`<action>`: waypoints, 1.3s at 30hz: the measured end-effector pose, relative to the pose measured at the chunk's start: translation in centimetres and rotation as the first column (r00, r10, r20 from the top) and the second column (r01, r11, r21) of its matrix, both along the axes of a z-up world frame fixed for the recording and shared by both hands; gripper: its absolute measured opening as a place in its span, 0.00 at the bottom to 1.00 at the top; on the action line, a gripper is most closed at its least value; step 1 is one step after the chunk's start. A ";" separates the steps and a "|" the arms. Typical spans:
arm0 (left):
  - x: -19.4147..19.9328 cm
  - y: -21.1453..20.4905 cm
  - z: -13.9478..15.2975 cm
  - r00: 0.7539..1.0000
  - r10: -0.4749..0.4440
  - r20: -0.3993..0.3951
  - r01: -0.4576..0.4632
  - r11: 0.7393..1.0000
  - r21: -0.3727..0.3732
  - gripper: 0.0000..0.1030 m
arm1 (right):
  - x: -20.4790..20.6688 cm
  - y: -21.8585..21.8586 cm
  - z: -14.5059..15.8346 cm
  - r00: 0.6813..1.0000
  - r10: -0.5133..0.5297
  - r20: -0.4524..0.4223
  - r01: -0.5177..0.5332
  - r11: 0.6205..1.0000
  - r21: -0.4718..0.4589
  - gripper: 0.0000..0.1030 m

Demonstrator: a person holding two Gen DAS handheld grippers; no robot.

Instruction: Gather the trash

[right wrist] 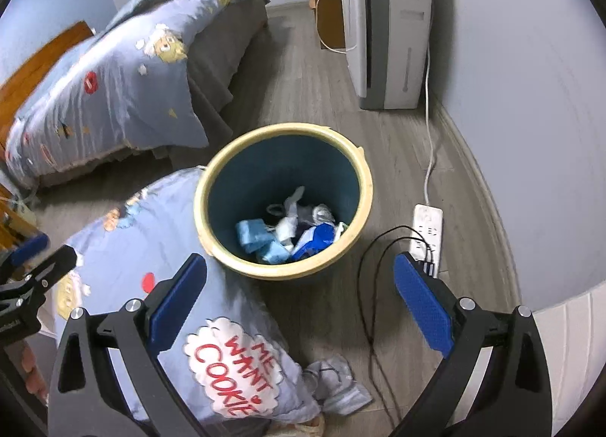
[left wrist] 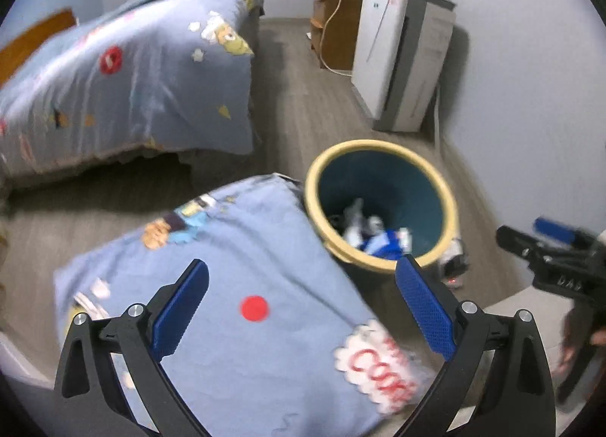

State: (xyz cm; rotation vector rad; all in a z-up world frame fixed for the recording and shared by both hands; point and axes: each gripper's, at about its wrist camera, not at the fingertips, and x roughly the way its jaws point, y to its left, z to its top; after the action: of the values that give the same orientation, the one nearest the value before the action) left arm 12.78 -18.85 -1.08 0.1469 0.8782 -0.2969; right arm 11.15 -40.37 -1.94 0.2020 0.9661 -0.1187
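Trash of blue and white wrappers and crumpled paper [right wrist: 288, 232] lies at the bottom of the round yellow-rimmed, dark teal bin [right wrist: 280, 270] on the grey wood floor, beside a blue cartoon-print pillow [right wrist: 159, 232]. Left gripper [left wrist: 303, 308] and right gripper [right wrist: 299, 304] both hover spread wide, holding nothing.

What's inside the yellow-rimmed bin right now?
The bin holds crumpled white tissue, light blue wrappers and a dark blue packet. The pile hides the bottom and anything underneath it.
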 end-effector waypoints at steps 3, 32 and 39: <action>0.9 -1.1 -0.6 0.999 -0.042 -0.007 0.043 0.998 0.048 0.95 | 0.9 0.2 -0.5 1.000 -0.006 -0.015 0.005 0.999 -0.046 0.94; 2.3 -0.4 -1.4 0.999 -0.027 -0.022 0.028 0.999 0.043 0.95 | 2.2 0.3 -2.0 0.999 -0.030 -0.043 0.029 0.999 -0.037 0.94; 2.3 -0.5 -1.4 0.999 -0.027 -0.021 0.028 0.999 0.042 0.95 | 2.3 0.2 -2.0 0.998 -0.032 -0.045 0.030 0.999 -0.044 0.94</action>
State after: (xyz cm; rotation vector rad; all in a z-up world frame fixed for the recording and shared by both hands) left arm 15.04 -19.38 -2.48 0.1958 0.9035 -0.3059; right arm 13.41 -40.16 -3.99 0.1747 1.0052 -0.1729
